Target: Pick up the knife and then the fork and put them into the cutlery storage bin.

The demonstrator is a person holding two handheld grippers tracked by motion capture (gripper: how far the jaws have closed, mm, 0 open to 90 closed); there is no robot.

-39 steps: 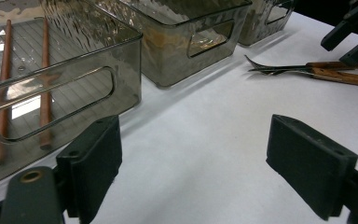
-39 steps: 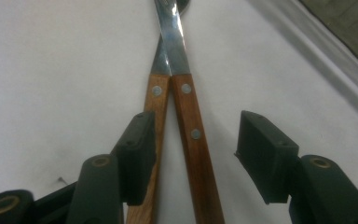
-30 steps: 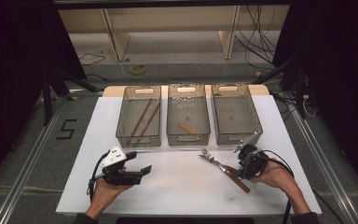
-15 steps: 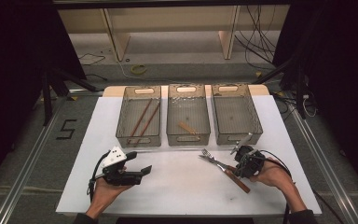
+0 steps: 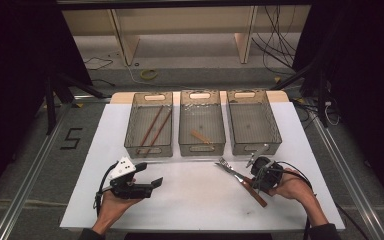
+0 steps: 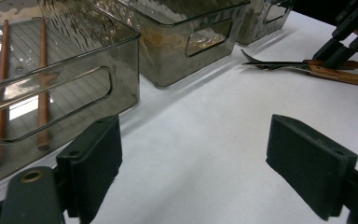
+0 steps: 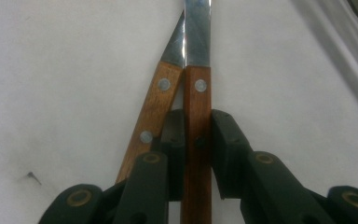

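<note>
Dim room with black surrounds, overhead light pooling on the white tabletop [image 5: 195,200], soft short shadows beside the bins [image 5: 202,122], glare along knife blades [image 7: 196,28], close jaws blurred, slightly grainy throughout

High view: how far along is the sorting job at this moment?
Done: two chopsticks lie in the left bin, and a short wooden piece lies in the middle bin. In hand: the right gripper has just been closing on one wooden-handled utensil on the table. Left: the second utensil beside it; the right bin looks empty. The left gripper waits open.
</note>
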